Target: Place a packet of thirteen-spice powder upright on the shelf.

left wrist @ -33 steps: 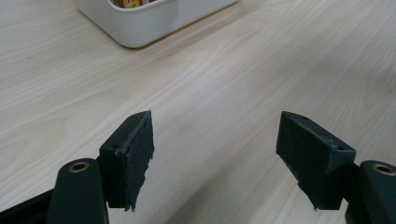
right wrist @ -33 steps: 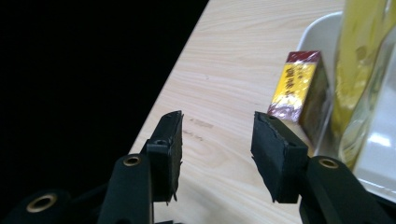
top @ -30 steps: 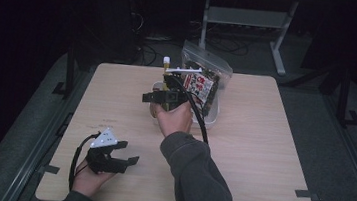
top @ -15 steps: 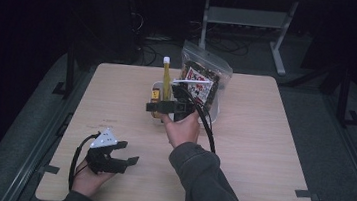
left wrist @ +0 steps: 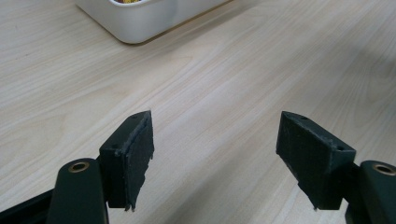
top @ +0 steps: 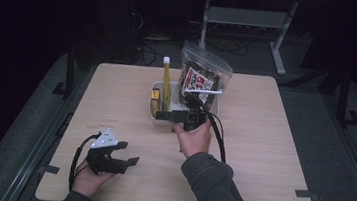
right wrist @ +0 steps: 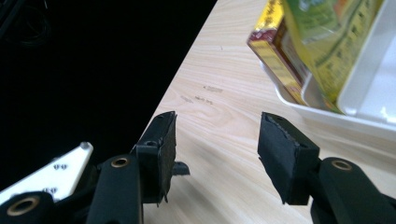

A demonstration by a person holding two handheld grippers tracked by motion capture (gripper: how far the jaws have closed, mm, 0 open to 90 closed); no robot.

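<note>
The white plastic tub (top: 154, 115) near the middle of the pale wood-grain surface (top: 271, 155) already holds a tall yellow tube (top: 167, 81), a small yellow box (top: 154, 98) and a glossy zip bag of snacks (top: 201, 78), so the packing looks largely done. The right tool (top: 169, 115) sits just beside the tub's near rim, its jaws apart and just now opening wider with nothing between them. The left tool (top: 127, 163) rests at the near left, jaws apart and empty.

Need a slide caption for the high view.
Right gripper open beside the white bin; left gripper rests open.

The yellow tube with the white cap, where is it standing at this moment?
In the high view the yellow tube stands upright in the left part of the white bin near the table's far middle, beside the snack bag, just beyond the right gripper.
</note>
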